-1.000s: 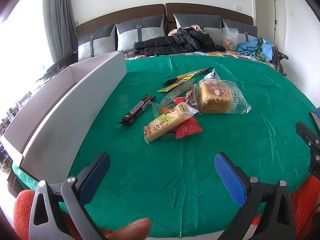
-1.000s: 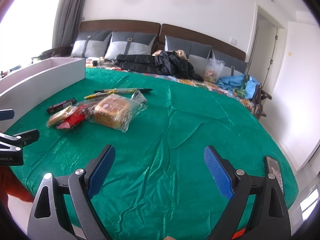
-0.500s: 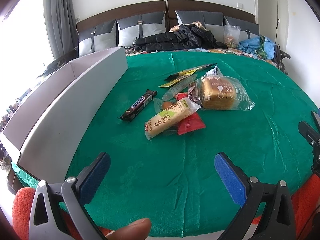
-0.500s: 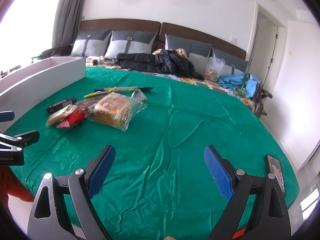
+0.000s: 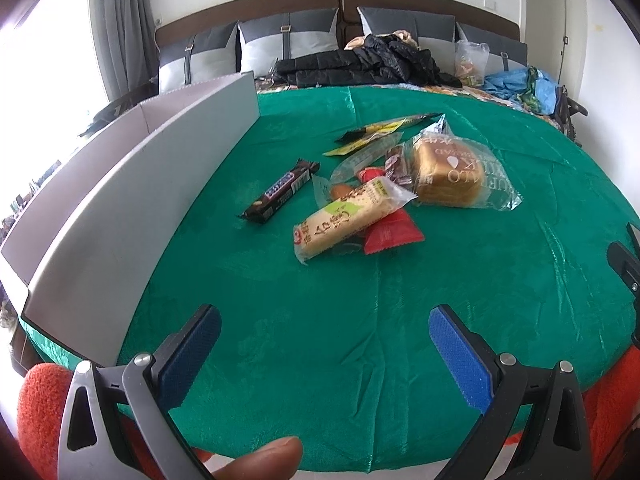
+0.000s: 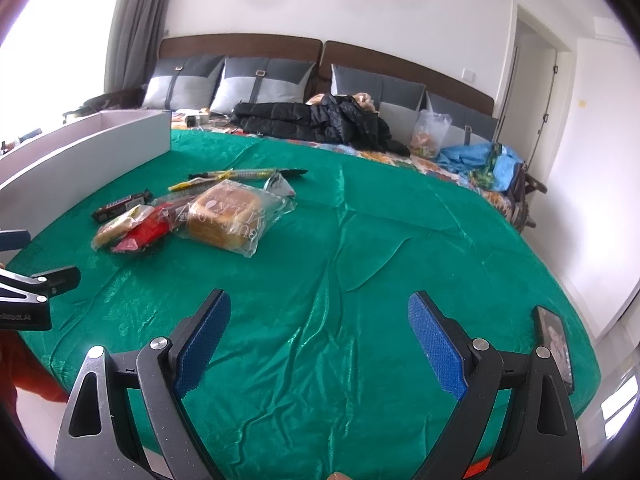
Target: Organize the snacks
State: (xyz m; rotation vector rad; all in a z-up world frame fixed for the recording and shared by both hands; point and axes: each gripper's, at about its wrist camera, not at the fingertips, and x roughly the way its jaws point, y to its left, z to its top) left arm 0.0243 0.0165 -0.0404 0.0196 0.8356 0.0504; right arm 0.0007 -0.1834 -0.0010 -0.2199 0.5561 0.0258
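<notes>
The clear bag around the bread loaf (image 5: 446, 174) carries pale lettering, upside down from the left wrist view, reading "MILK" with "BREAD" by it. Left of the loaf, the dark candy bar (image 5: 282, 191) has a white logo too small to read. The cream packet (image 5: 346, 218) between them shows Chinese characters.

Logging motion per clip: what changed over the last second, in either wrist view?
The left gripper eased forward toward the snack pile, which now sits larger and lower in its view; its jaws are open and empty. The right gripper barely moved and is also open. Nothing was grasped or released. The snacks, the white box and the green cloth lie as before.
</notes>
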